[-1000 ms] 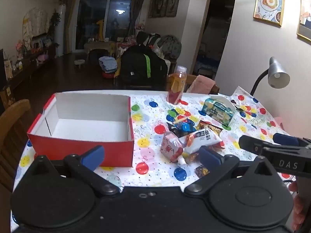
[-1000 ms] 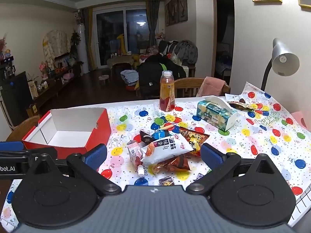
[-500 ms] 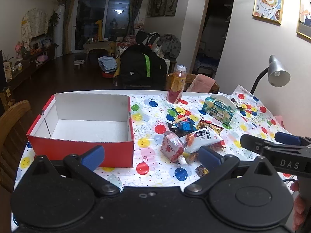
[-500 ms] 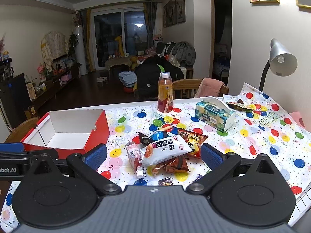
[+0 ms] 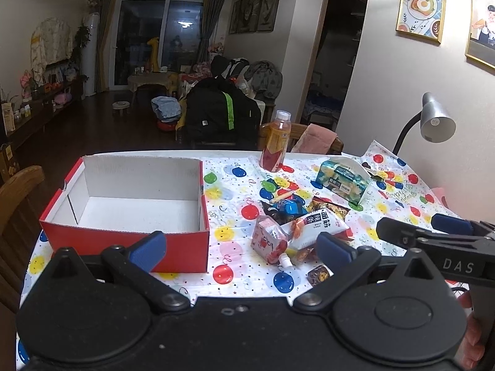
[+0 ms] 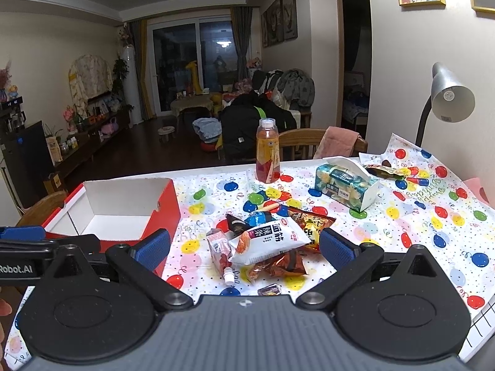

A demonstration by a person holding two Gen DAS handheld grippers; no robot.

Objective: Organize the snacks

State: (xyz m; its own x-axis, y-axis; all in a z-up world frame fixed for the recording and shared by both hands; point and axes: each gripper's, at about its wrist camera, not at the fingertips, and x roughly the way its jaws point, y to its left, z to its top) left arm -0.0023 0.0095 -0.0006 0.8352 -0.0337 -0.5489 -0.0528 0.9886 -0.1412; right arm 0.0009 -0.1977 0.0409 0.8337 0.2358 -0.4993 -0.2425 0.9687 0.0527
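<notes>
Nearest the cameras, both grippers hover over the table's near edge with jaws wide apart and nothing between them: the left gripper (image 5: 240, 245) faces the gap between box and snacks, the right gripper (image 6: 244, 245) faces the snack pile. Each also shows in the other's view, the right gripper at the right edge of the left view, the left one at the left edge of the right view.

Just beyond lie the snacks, heaped together on the balloon-print cloth (image 6: 433, 225): a small dark candy (image 6: 269, 290) closest, then a pink pouch (image 6: 219, 247) beside a white packet (image 6: 269, 241) that overlaps an orange bag (image 6: 312, 219) and a blue wrapper (image 6: 260, 218). To their left stands the red box (image 5: 130, 238), open and holding nothing.

By that showing the task looks barely begun: every snack lies outside the box, none is gripped, so all the picking and placing is left.

Farther back stand a juice bottle (image 6: 268, 151) and a tissue box (image 6: 346, 185), with a lamp (image 6: 451, 99) at the far right.

The left view looks squarely into the box, showing its bare white floor; the right view sees it at an angle. The right view shows the pile more fully, plus stray wrappers (image 6: 386, 171) behind the tissue box that are hard to make out in the left view
</notes>
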